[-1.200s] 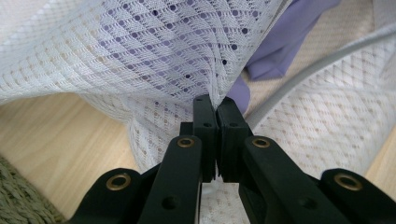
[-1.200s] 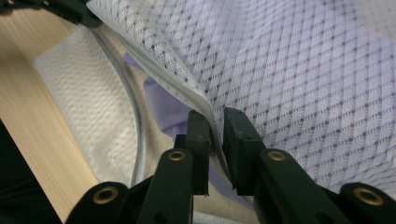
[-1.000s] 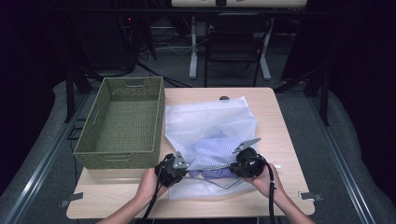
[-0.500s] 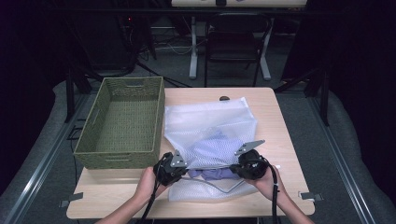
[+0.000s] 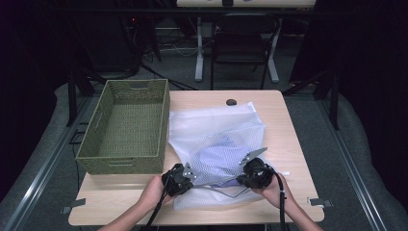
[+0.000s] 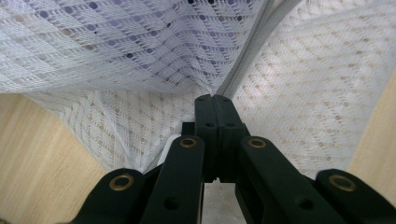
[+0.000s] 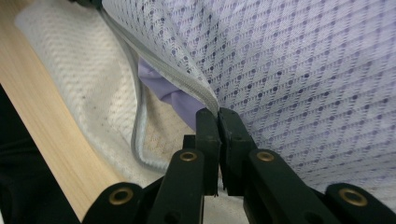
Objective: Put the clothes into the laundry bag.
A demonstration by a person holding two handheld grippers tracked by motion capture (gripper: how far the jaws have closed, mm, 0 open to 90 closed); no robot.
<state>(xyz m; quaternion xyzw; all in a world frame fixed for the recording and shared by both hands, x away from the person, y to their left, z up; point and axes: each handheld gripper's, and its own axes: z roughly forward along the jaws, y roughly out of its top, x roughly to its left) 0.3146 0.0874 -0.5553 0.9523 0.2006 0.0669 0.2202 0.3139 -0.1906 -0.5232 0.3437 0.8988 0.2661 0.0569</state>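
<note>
A dark room surrounds a light wooden table (image 5: 269, 103) in the middle of the frame. A white mesh laundry bag (image 5: 216, 139) with a purple garment (image 5: 219, 156) inside is spread at centre right, beside a green woven basket (image 5: 126, 126). Its zipper edge (image 7: 180, 79) is pinched in the closed jaws of the left gripper (image 5: 179, 179) and right gripper (image 5: 254, 173) at lower centre.

Overhead light falls evenly on my table (image 5: 269, 103); beyond its far edge the room is dark. High view is soft; mesh near my jaws is sharp.
</note>
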